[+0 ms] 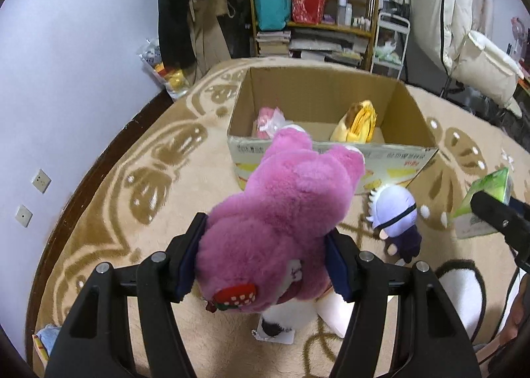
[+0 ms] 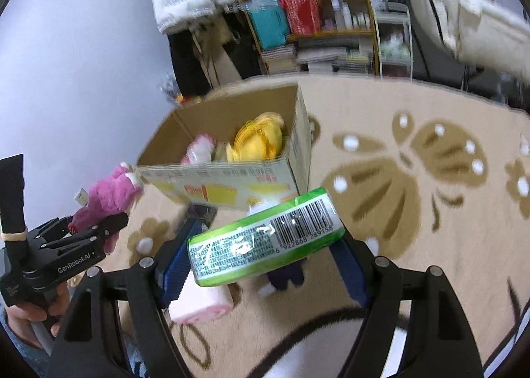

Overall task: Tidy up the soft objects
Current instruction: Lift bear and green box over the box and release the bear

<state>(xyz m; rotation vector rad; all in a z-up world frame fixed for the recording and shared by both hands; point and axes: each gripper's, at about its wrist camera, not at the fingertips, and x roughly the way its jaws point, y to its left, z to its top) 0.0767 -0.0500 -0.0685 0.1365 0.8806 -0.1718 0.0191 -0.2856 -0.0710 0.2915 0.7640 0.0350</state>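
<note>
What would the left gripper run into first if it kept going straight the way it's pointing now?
Probably the near wall of the cardboard box. The left gripper holds the pink plush bear, whose head already overlaps that edge, though depth is unclear.

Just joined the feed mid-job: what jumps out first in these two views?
The big pink plush bear fills the left wrist view, squeezed in the left gripper just short of the open cardboard box. The right gripper clamps a green tissue pack above the butterfly-patterned rug. A yellow plush and a small pink toy already lie in the box.
</note>
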